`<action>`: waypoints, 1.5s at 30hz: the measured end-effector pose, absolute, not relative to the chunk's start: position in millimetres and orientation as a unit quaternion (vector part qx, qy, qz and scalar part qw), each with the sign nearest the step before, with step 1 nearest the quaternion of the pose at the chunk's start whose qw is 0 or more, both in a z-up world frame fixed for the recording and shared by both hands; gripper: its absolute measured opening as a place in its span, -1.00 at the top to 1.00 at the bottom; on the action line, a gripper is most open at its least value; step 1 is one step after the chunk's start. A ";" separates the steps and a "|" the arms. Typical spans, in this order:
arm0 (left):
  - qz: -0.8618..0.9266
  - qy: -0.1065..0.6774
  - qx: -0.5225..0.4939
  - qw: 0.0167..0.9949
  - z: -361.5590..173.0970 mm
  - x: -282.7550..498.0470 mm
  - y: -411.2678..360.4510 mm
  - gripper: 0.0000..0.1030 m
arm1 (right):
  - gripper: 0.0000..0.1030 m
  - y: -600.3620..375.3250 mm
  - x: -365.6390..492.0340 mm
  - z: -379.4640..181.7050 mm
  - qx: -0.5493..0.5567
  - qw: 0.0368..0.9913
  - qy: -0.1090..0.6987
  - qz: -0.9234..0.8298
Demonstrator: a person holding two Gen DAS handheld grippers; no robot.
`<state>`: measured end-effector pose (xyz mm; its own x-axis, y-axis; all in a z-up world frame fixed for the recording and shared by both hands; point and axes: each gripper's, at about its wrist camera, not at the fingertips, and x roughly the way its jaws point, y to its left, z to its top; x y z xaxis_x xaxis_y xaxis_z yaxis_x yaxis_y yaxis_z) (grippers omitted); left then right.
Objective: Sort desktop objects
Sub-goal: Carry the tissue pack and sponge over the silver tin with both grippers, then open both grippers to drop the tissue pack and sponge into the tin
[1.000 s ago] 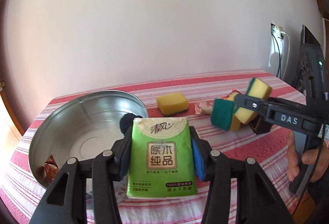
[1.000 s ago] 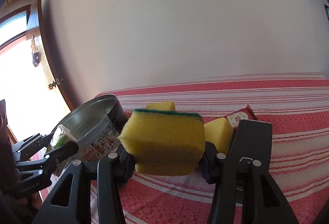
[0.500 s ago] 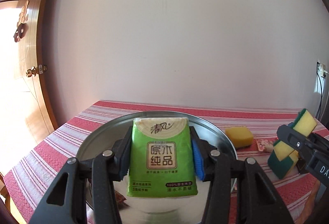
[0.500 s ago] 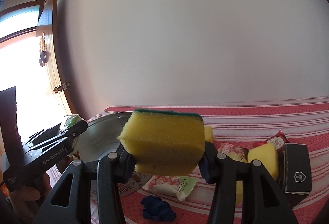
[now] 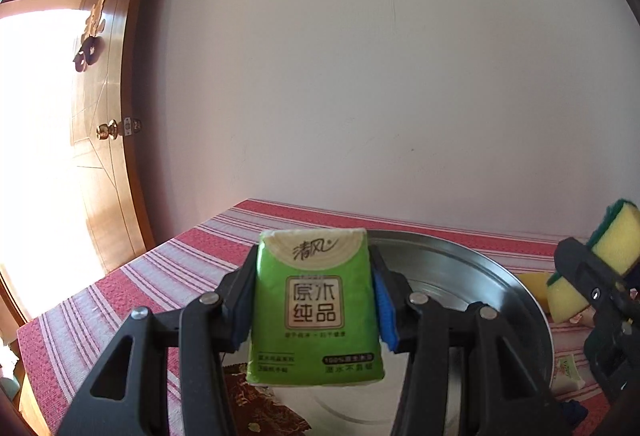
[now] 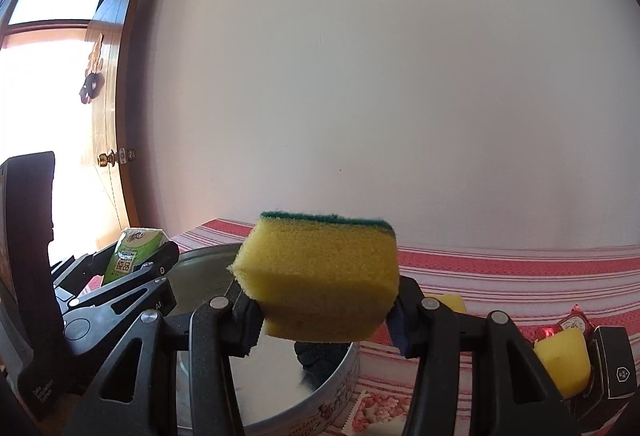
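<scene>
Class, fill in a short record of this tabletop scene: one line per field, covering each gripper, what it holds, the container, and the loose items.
Left gripper: shut on green tissue pack
Right gripper: shut on yellow sponge with green scouring top
Container: round metal tin, open, on red striped tablecloth
Position: both held items near or above the tin
Loose items: plain yellow sponge, black box, red snack packet

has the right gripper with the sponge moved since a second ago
Yes. In the right wrist view the right gripper, jaws shut on the sponge, has travelled left: the round tin, earlier off to its left, now sits directly beneath it.
</scene>
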<state>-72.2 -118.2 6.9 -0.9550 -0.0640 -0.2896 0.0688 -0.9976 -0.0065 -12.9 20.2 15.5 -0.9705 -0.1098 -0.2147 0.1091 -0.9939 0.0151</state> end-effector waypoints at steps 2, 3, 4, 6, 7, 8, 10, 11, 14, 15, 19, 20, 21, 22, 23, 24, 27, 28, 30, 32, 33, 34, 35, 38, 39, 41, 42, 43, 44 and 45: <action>-0.988 0.007 0.146 0.038 6.1 -72.3 -118.1 0.03 | -0.03 17.2 -9.7 13.0 0.102 0.052 0.013 -0.993; -0.989 0.007 0.142 0.039 6.0 -70.6 -118.2 0.03 | -0.03 16.9 -8.2 13.1 0.099 0.051 0.019 -0.994; -0.989 0.004 0.139 0.041 7.0 -70.7 -117.2 0.03 | -0.03 16.5 -6.9 13.2 0.096 0.051 0.022 -0.994; -0.990 -0.004 0.134 0.041 7.4 -69.1 -114.7 0.03 | -0.03 16.3 -5.7 12.8 0.094 0.054 0.023 -0.994; -0.990 -0.004 0.132 0.041 7.6 -68.5 -114.8 0.03 | -0.03 15.1 -6.3 12.2 0.096 0.056 0.023 -0.994; -0.991 -0.001 0.132 0.040 7.6 -68.3 -116.2 0.03 | -0.03 15.0 -6.6 11.5 0.098 0.057 0.023 -0.993; -0.991 0.012 0.131 0.038 7.9 -67.6 -119.6 0.03 | -0.03 13.7 -6.9 10.6 0.099 0.056 0.025 -0.993; -0.991 0.016 0.130 0.040 8.1 -66.3 -120.9 0.03 | -0.03 12.2 -6.9 10.9 0.098 0.055 0.025 -0.993; -0.990 0.029 0.132 0.043 7.5 -67.4 -126.4 0.03 | -0.03 14.9 -4.4 11.8 0.093 0.055 0.022 -0.994; -0.989 0.031 0.134 0.044 7.3 -68.1 -127.5 0.03 | -0.03 15.4 -4.3 11.2 0.094 0.055 0.023 -0.994; -0.989 0.031 0.133 0.053 7.0 -67.5 -127.8 0.03 | -0.03 13.7 -9.9 8.7 0.106 0.060 0.017 -0.992; -0.989 0.033 0.132 0.055 7.0 -67.3 -128.8 0.03 | -0.03 13.7 -11.3 8.5 0.107 0.060 0.017 -0.992; -0.989 0.033 0.131 0.060 7.2 -67.1 -129.9 0.03 | -0.03 11.2 -13.7 8.7 0.107 0.059 0.017 -0.992; -0.989 0.032 0.128 0.068 7.3 -66.9 -131.2 0.03 | -0.03 10.6 -15.7 8.7 0.108 0.059 0.016 -0.992; -0.989 0.031 0.126 0.077 7.5 -66.7 -132.6 0.03 | -0.03 8.1 -18.7 9.0 0.110 0.060 0.014 -0.992; -0.988 0.030 0.124 0.084 7.6 -66.6 -134.1 0.03 | -0.03 6.8 -21.4 8.7 0.114 0.061 0.011 -0.992; -0.986 0.035 0.130 0.095 6.3 -69.4 -139.5 0.03 | -0.03 1.4 -30.0 7.4 0.125 0.067 0.004 -0.990; -0.985 0.034 0.135 0.097 5.6 -71.2 -139.7 0.03 | -0.03 -0.1 -31.7 6.6 0.127 0.068 0.004 -0.990; -0.985 0.031 0.138 0.100 5.1 -72.4 -138.6 0.03 | -0.03 -6.6 -34.7 5.5 0.129 0.068 0.012 -0.989; -0.985 0.028 0.138 0.102 5.2 -73.0 -138.9 0.03 | -0.04 -10.5 -36.8 3.1 0.131 0.070 0.020 -0.989; -0.985 0.027 0.139 0.103 5.0 -73.5 -138.7 0.03 | -0.04 -13.5 -39.9 3.5 0.136 0.074 0.021 -0.988; -0.984 0.026 0.139 0.104 4.9 -73.8 -138.7 0.03 | -0.04 -13.9 -41.2 3.1 0.139 0.077 0.021 -0.987; -0.984 0.024 0.140 0.105 4.6 -73.8 -138.2 0.03 | -0.06 -15.2 -42.8 3.1 0.141 0.078 0.020 -0.987; -0.984 0.017 0.137 0.110 4.5 -72.5 -135.4 -0.08 | -0.24 -16.6 -40.7 4.7 0.132 0.078 0.017 -0.988; -0.984 0.016 0.136 0.111 4.6 -71.9 -134.9 -0.20 | -0.37 -16.9 -39.6 5.1 0.129 0.076 0.017 -0.989; -0.985 0.014 0.132 0.112 4.8 -70.2 -133.7 -0.38 | -0.42 -16.7 -37.0 5.9 0.122 0.072 0.017 -0.990; -0.985 0.013 0.130 0.113 4.4 -69.0 -132.4 -0.49 | -0.43 -16.2 -35.8 6.1 0.119 0.072 0.015 -0.990; -0.985 0.012 0.129 0.114 5.0 -68.8 -132.7 -0.53 | -0.43 -15.3 -34.7 5.8 0.119 0.070 0.015 -0.990; -0.985 0.011 0.128 0.115 5.6 -68.9 -132.8 -0.61 | -0.43 -14.0 -33.7 5.2 0.120 0.069 0.014 -0.990; -0.985 0.009 0.127 0.117 5.5 -68.6 -132.4 -0.66 | -0.43 -13.7 -33.9 4.9 0.122 0.067 0.013 -0.990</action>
<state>-68.6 -132.4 5.5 -0.9401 -0.2287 -0.2529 0.2336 -0.9723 0.0112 -33.9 -13.7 4.9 -0.9613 -0.1301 -0.2429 0.1365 -0.9906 -0.0098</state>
